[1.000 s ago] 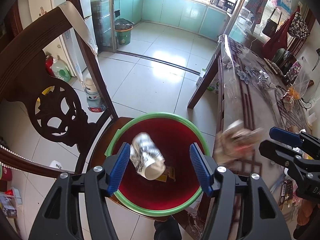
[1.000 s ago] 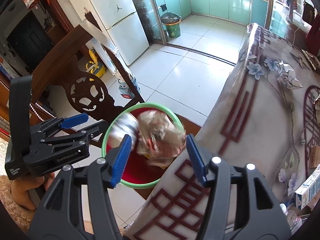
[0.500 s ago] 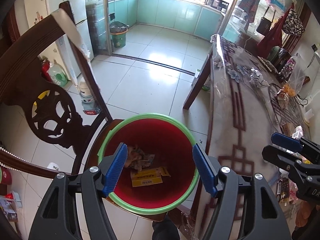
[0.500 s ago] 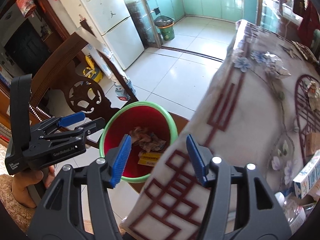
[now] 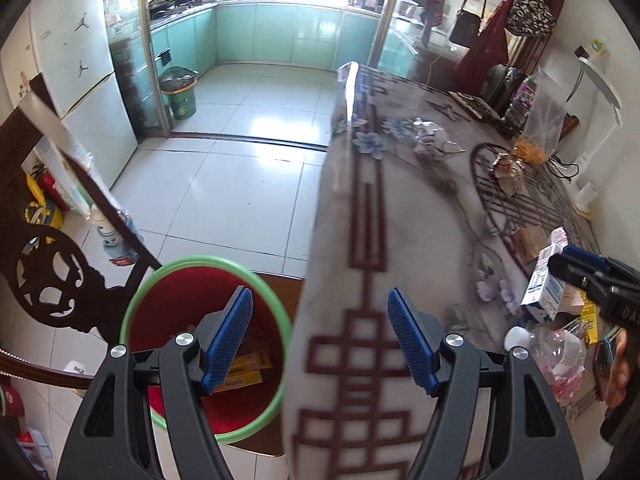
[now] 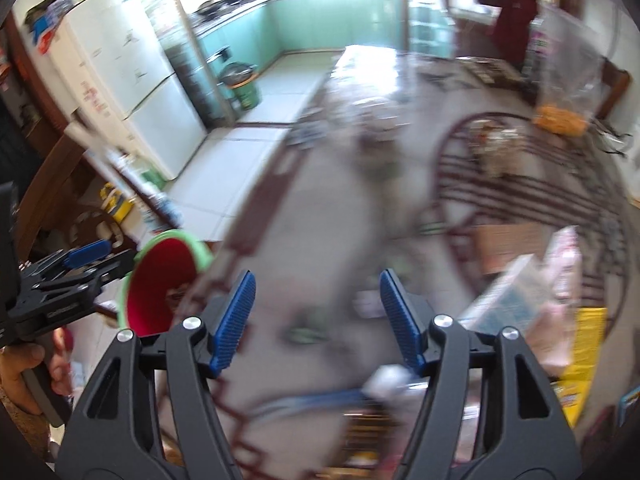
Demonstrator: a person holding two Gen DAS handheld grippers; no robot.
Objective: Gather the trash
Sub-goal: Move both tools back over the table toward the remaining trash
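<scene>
So the red bin [image 5: 208, 344] is parked on a chair seat right at the edge of the desk [image 5: 420, 216], presumably so stuff can be dropped straight in without a long carry. Some yellow wrappers can already be seen at the bottom.

Both claws have just been opening and nothing is held between the pads. The left claw [image 5: 320, 336] is spread, straddling the bin rim and the desk edge. The right claw [image 6: 316, 320] is spread too, aimed over the desk.

Remaining trash: a crumpled foil wad [image 5: 434, 142] well ahead, a carton [image 5: 546, 284] off to the right near the right claw.
</scene>
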